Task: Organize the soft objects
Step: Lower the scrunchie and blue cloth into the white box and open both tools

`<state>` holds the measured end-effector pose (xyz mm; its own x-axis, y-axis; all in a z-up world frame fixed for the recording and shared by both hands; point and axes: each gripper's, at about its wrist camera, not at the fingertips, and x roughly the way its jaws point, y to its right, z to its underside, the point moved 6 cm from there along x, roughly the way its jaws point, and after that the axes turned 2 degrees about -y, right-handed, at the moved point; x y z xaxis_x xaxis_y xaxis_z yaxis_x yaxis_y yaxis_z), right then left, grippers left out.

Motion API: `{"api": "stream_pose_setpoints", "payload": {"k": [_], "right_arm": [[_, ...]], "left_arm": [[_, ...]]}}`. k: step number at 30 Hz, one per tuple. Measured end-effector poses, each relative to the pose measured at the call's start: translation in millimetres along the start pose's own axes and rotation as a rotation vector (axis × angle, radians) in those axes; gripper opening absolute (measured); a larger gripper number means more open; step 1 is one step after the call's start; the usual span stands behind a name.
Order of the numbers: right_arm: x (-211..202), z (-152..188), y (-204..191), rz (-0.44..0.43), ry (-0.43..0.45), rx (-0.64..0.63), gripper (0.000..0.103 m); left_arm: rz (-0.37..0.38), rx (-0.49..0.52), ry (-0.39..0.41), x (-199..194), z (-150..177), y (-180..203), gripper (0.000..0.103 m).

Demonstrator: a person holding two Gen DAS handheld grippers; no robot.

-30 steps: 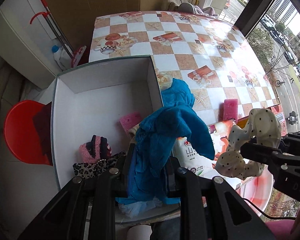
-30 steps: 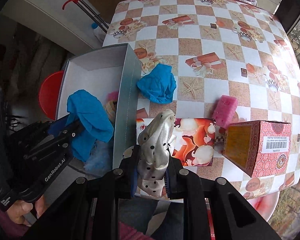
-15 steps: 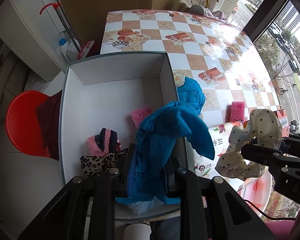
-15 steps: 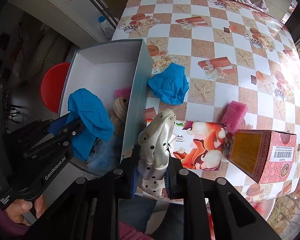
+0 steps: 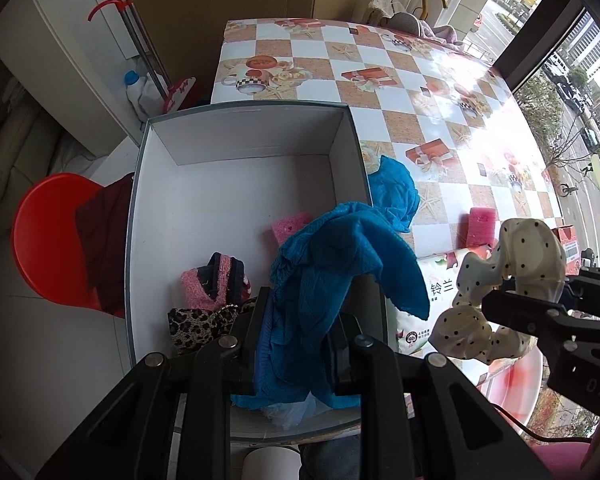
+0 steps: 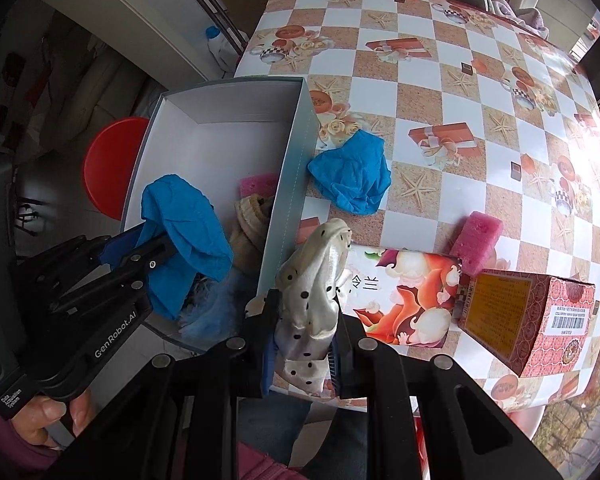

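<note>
My left gripper [image 5: 300, 316] is shut on a bunched blue cloth [image 5: 332, 264] that hangs over the near right part of an open white box [image 5: 240, 109]. In the right wrist view the same left gripper [image 6: 156, 248] holds that cloth [image 6: 184, 216] above the box [image 6: 288, 200]. My right gripper [image 6: 304, 320] is shut on a white polka-dot fabric piece [image 6: 316, 268], just right of the box wall at the table's near edge. A second blue cloth [image 6: 352, 176] lies crumpled on the table beside the box. Another pink sponge [image 6: 476, 240] rests on the table.
The box holds a pink sponge [image 5: 290, 226], a pink-and-dark fuzzy piece [image 5: 216, 284], a leopard-print item [image 5: 196, 320] and a beige item [image 6: 252, 216]. A flowered tissue pack [image 6: 404, 296] and a red carton [image 6: 532, 316] sit near the table's edge. A red stool [image 5: 48, 240] stands left of the box.
The box and table have slid rightward in both views as both grippers drifted left toward the box. Each gripper still holds its fabric as before.
</note>
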<state>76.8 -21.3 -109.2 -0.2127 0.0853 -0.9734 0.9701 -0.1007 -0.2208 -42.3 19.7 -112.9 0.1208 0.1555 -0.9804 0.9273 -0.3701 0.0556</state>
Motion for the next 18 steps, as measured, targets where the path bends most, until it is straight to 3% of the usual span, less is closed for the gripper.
{"api": "stream_pose_setpoints", "payload": {"k": [9, 18], "right_arm": [[1, -9, -12, 0.003, 0.002, -0.037, 0.022], [-5, -43, -41, -0.017, 0.039, -0.088, 0.022]], "left_arm": [[0.001, -0.018, -0.005, 3, 1, -7, 0.025], [-0.013, -0.046, -0.01, 6, 2, -18, 0.025]]}}
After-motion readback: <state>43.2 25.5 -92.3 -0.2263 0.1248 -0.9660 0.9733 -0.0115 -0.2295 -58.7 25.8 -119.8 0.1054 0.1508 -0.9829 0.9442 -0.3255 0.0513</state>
